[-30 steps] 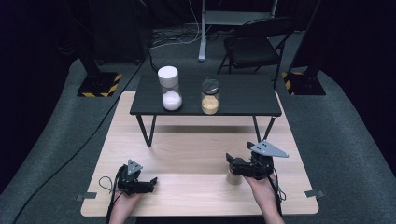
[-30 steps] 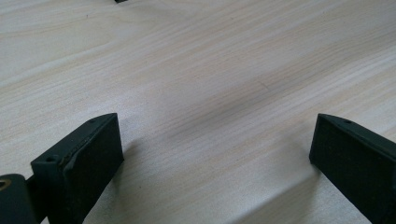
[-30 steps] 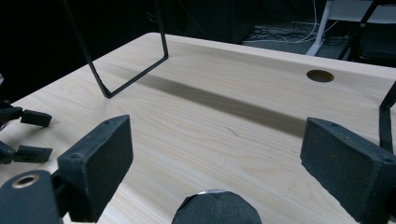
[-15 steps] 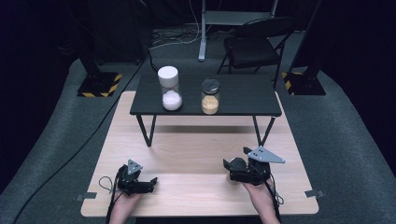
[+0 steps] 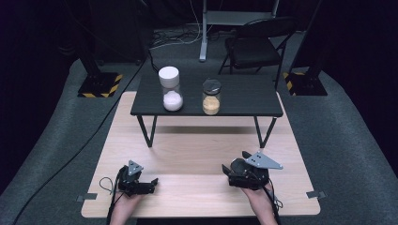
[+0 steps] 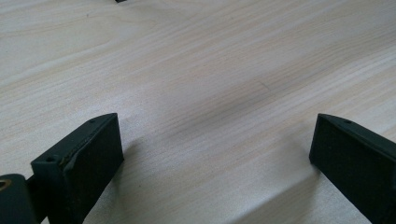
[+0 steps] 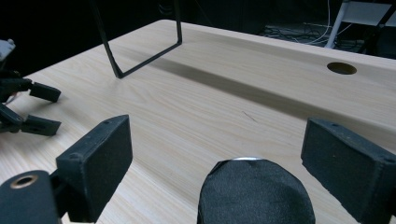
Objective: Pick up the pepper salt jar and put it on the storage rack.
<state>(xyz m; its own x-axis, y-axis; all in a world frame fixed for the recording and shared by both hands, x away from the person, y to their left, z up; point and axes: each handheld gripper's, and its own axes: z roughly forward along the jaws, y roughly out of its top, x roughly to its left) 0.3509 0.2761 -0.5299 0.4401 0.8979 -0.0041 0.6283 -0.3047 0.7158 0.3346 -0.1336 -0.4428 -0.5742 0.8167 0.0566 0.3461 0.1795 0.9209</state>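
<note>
The left black plastic gripper [image 5: 149, 183] has two blocky black jaws with small screw holes near the tips. A grey three-cornered plate sits on top, and a thin black cable trails behind. The right black plastic gripper [image 5: 227, 171] has a bigger grey plate with little holes. Bare hands hold both.

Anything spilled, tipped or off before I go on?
Nothing stands out. Both jars stand upright and capped on the black stand, with no spill around them. Both grippers rest open on the wooden table.
</note>
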